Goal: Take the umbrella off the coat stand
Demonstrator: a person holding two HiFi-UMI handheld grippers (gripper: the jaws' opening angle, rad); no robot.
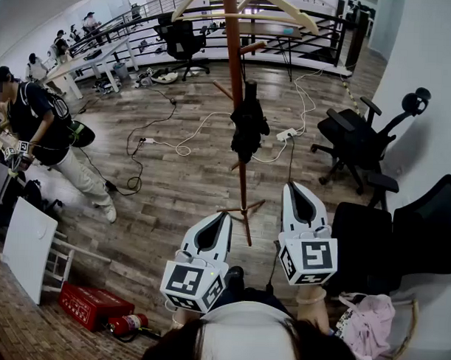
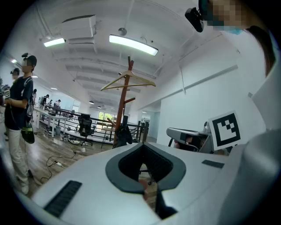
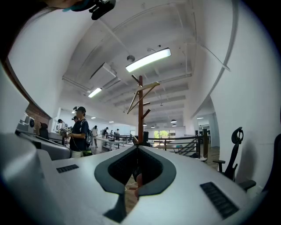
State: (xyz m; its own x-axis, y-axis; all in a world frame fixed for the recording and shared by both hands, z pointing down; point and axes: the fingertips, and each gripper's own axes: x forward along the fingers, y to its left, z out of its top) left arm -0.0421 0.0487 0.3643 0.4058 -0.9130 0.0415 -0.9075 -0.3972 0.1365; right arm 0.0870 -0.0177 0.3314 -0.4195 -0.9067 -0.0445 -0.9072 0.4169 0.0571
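Both grippers are held level and side by side, pointing toward the coat stand [image 1: 233,58]. The left gripper [image 1: 226,215] has its jaws clenched together with nothing between them. The right gripper [image 1: 290,187] is the same (tips meeting, empty). The black folded umbrella [image 1: 248,125] hangs against the stand's pole, ahead of the 2 pairs of jaws and well apart from both. It sits almost dead ahead of the right jaws and slightly left of the left jaws' line. A black office chair [image 1: 356,147] stands off to the right of the right jaws.
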